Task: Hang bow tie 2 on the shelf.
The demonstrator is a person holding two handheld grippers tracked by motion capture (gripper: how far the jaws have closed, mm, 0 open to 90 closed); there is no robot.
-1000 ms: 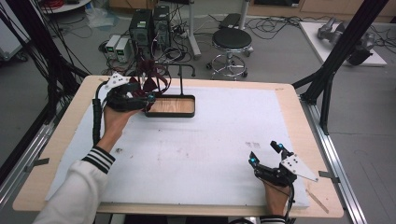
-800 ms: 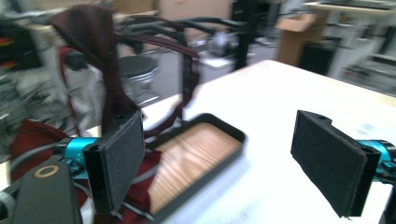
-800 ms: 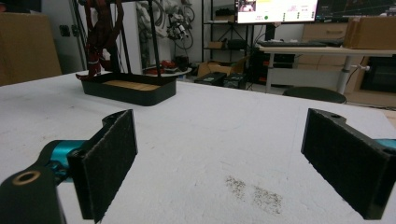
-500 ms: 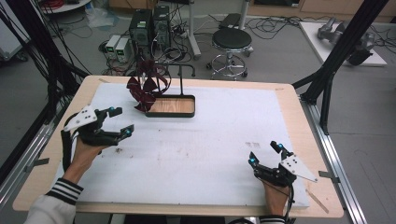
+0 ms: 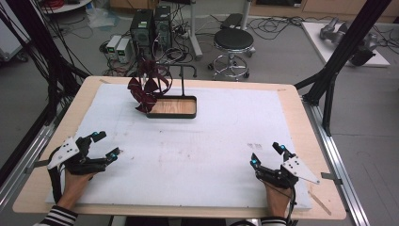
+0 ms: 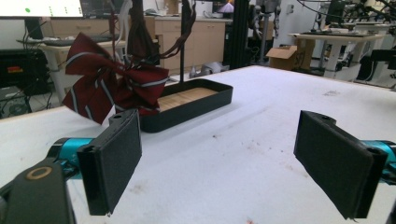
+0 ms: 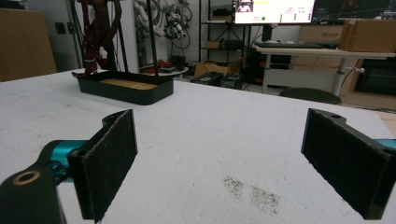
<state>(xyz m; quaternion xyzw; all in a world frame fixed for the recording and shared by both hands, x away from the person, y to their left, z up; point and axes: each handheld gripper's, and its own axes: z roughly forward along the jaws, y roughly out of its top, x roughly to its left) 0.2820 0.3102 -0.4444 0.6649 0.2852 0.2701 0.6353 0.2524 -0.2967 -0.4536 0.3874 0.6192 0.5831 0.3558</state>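
A dark red striped bow tie (image 5: 148, 88) hangs from a black stand over the left end of a black tray (image 5: 172, 114) with a wooden floor, at the back of the table. The bow tie (image 6: 112, 85) droops past the tray's rim (image 6: 196, 103) in the left gripper view. My left gripper (image 5: 105, 145) rests open near the front left of the white mat, well apart from the tray, nothing between its jaws. My right gripper (image 5: 267, 155) sits open at the front right, also holding nothing. The tray (image 7: 126, 92) lies far off in the right gripper view.
A white mat (image 5: 197, 141) covers most of the wooden table (image 5: 301, 117). A small dark smudge (image 5: 254, 146) marks the mat ahead of the right gripper. Black frame posts, a stool (image 5: 234, 42) and computer boxes stand beyond the far edge.
My left gripper has let go of the bow tie at the stand and drawn back to the front left of the mat, open. The bow tie stays hanging. The right gripper has not moved.
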